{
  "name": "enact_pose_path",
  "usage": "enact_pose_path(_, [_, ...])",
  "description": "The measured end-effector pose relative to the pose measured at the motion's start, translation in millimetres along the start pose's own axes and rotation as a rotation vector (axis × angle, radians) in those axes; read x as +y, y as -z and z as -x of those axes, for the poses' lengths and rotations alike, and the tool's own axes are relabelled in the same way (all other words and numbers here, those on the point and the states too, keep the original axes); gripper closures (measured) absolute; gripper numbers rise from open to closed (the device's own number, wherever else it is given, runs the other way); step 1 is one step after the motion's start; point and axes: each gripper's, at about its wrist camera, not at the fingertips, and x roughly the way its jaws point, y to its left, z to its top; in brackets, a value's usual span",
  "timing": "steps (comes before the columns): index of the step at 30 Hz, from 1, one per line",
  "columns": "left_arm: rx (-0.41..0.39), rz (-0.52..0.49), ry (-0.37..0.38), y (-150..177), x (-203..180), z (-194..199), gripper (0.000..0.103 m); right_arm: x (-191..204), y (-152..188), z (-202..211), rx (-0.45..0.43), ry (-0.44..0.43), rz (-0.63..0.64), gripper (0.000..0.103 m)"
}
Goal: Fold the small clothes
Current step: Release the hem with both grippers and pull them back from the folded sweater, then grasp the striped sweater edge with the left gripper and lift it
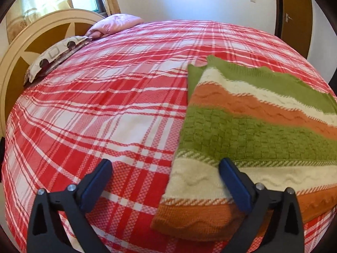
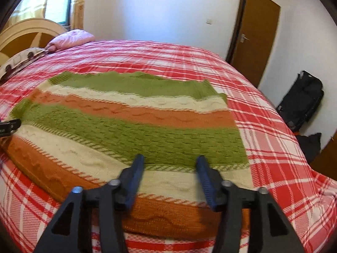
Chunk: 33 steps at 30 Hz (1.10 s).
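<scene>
A knitted sweater with green, cream and orange stripes (image 2: 130,126) lies flat, folded into a rectangle, on the red plaid bed; it also shows in the left wrist view (image 1: 252,130). My left gripper (image 1: 166,164) is open and empty, hovering over the sweater's left edge near its front corner. My right gripper (image 2: 170,160) is open and empty, above the sweater's near edge. The tip of the left gripper (image 2: 8,126) shows at the left edge of the right wrist view.
The bed (image 1: 94,109) carries a patterned pillow (image 1: 56,57) and a pink quilt (image 1: 115,24) by the headboard (image 1: 14,48). A brown door (image 2: 257,33) and a black bag (image 2: 301,101) stand beyond the bed's far right side.
</scene>
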Motion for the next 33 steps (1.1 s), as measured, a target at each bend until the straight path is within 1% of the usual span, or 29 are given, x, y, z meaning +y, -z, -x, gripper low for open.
enact_pose_path(1, [0.001, 0.003, 0.004, 1, 1, 1, 0.0, -5, 0, -2, 0.008, 0.003, -0.023, 0.033])
enact_pose_path(2, [0.005, 0.009, 0.012, 2, 2, 1, 0.0, -9, 0, -3, 0.016, -0.008, -0.046, 0.03])
enact_pose_path(6, [0.035, 0.024, 0.05, 1, 8, 1, 0.0, -33, 4, -7, 0.032, -0.14, -0.172, 0.025])
enact_pose_path(7, [0.049, 0.011, 0.059, -1, 8, 3, 0.0, -32, 4, -7, 0.031, -0.139, -0.17, 0.025])
enact_pose_path(9, [0.06, 0.002, 0.071, -7, 10, 7, 0.0, -25, 3, -7, 0.035, -0.106, -0.14, 0.024])
enact_pose_path(11, [0.036, 0.022, 0.108, -15, 15, 12, 0.0, -18, 2, -7, 0.03, -0.07, -0.108, 0.024])
enact_pose_path(13, [0.023, 0.047, 0.166, -27, 20, 12, 0.0, -17, 3, -6, 0.025, -0.068, -0.109, 0.024])
enact_pose_path(16, [0.045, 0.09, 0.256, -43, 25, -1, 0.0, -22, 3, -7, 0.027, -0.091, -0.128, 0.024])
enact_pose_path(18, [0.068, 0.115, 0.321, -51, 23, -15, 0.0, -22, 4, -7, 0.026, -0.09, -0.127, 0.024])
enact_pose_path(19, [0.084, 0.125, 0.35, -53, 20, -22, 0.002, -22, 4, -6, 0.026, -0.087, -0.125, 0.024])
enact_pose_path(22, [0.15, 0.142, 0.431, -54, 9, -41, 0.012, -23, 4, -7, 0.025, -0.091, -0.127, 0.024])
enact_pose_path(23, [0.145, 0.134, 0.412, -53, 3, -42, 0.012, -23, 4, -7, 0.025, -0.093, -0.128, 0.024])
enact_pose_path(24, [0.122, 0.117, 0.395, -53, -3, -40, 0.012, -23, 4, -7, 0.024, -0.094, -0.128, 0.024])
enact_pose_path(25, [0.111, 0.094, 0.403, -53, -9, -39, 0.013, -23, 4, -7, 0.024, -0.094, -0.128, 0.024])
enact_pose_path(26, [0.112, 0.078, 0.44, -50, -14, -37, 0.014, -23, 4, -7, 0.023, -0.093, -0.128, 0.024])
enact_pose_path(27, [0.111, 0.067, 0.458, -48, -17, -36, 0.014, -23, 4, -7, 0.023, -0.094, -0.129, 0.024])
enact_pose_path(29, [0.088, 0.019, 0.463, -42, -23, -31, 0.014, -23, 4, -7, 0.023, -0.094, -0.128, 0.024])
enact_pose_path(30, [0.078, 0.012, 0.482, -38, -22, -30, 0.014, -23, 4, -7, 0.023, -0.094, -0.128, 0.024])
enact_pose_path(31, [0.074, 0.029, 0.512, -36, -18, -30, 0.014, -23, 4, -7, 0.024, -0.095, -0.129, 0.024])
enact_pose_path(33, [0.084, 0.11, 0.576, -37, -1, -32, 0.024, -24, 4, -7, 0.023, -0.097, -0.131, 0.024])
